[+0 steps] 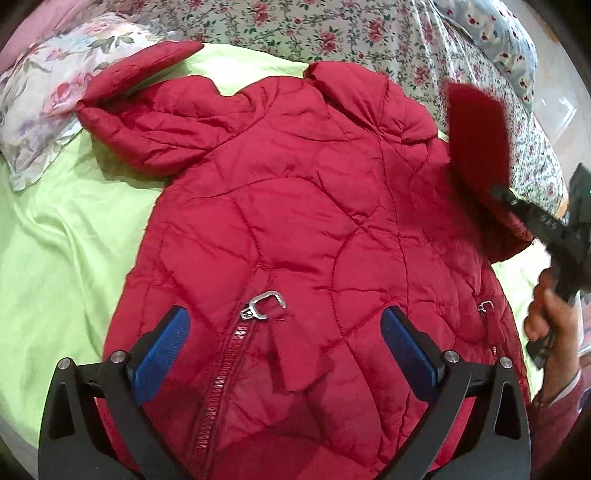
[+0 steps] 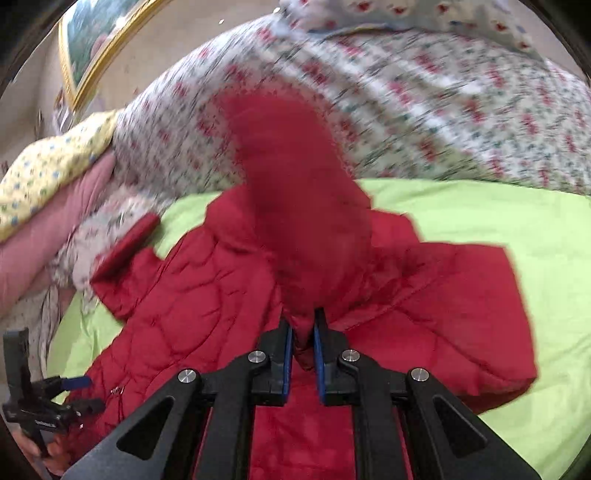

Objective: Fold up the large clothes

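Observation:
A red quilted jacket (image 1: 295,206) lies flat on a lime green bed sheet (image 1: 55,240), zipper and metal pull (image 1: 264,304) facing up. My left gripper (image 1: 284,347) is open just above the jacket's lower front, blue pads (image 1: 162,350) spread on either side of the zipper. My right gripper (image 2: 303,354) is shut on the jacket's right sleeve (image 2: 295,192), which is lifted and blurred above the body (image 2: 184,302). In the left wrist view the right gripper (image 1: 517,206) holds the raised sleeve (image 1: 476,140) at the right edge. The other sleeve (image 1: 136,81) lies out to the far left.
A floral pillow (image 1: 44,110) lies at the far left. A floral quilt (image 1: 332,33) is bunched along the back of the bed, with a blue patterned pillow (image 1: 506,40) at the right. A yellow spotted cloth (image 2: 48,173) and a framed picture (image 2: 99,44) show in the right wrist view.

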Tool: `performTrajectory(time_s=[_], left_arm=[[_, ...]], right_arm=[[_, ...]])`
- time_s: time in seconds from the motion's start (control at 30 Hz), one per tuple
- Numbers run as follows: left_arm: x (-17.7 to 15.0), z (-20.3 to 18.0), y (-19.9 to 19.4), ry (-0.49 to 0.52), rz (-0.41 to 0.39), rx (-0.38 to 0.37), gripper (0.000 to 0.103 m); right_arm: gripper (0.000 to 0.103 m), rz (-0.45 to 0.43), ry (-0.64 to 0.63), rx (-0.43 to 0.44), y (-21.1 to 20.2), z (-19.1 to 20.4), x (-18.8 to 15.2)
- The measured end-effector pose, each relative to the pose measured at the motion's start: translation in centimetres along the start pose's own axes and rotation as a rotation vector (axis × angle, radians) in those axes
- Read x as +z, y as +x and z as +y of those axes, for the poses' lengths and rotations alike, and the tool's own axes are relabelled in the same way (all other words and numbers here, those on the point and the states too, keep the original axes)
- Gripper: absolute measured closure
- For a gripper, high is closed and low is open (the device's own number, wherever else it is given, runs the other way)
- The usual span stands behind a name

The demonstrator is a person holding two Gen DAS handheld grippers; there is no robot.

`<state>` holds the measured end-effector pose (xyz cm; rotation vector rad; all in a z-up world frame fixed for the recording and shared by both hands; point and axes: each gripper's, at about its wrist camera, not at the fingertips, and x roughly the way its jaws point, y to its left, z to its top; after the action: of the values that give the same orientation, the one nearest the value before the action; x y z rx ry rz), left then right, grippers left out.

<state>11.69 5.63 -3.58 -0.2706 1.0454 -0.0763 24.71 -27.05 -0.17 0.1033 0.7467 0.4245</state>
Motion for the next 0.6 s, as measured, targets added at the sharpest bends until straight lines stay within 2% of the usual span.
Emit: performTrajectory(time_s=[0.2,0.43,0.6], left_arm=[[0.6,1.6,-0.3,-0.040,-0.004,-0.019,0.000],[2.4,2.8,0.5,-0.096,0.016,-0.114,0.000],[4.1,3.2,1.5,-0.123,0.023,-0.162,0.000]], right_arm=[[0.094,0.075,-0.007,0.048,3.7,3.2,-1.7],[0.093,0.123,0.042,0.126,6.8,5.3,-3.1],[0.091,0.148,0.015,0.203,8.0,7.4,-4.2]])
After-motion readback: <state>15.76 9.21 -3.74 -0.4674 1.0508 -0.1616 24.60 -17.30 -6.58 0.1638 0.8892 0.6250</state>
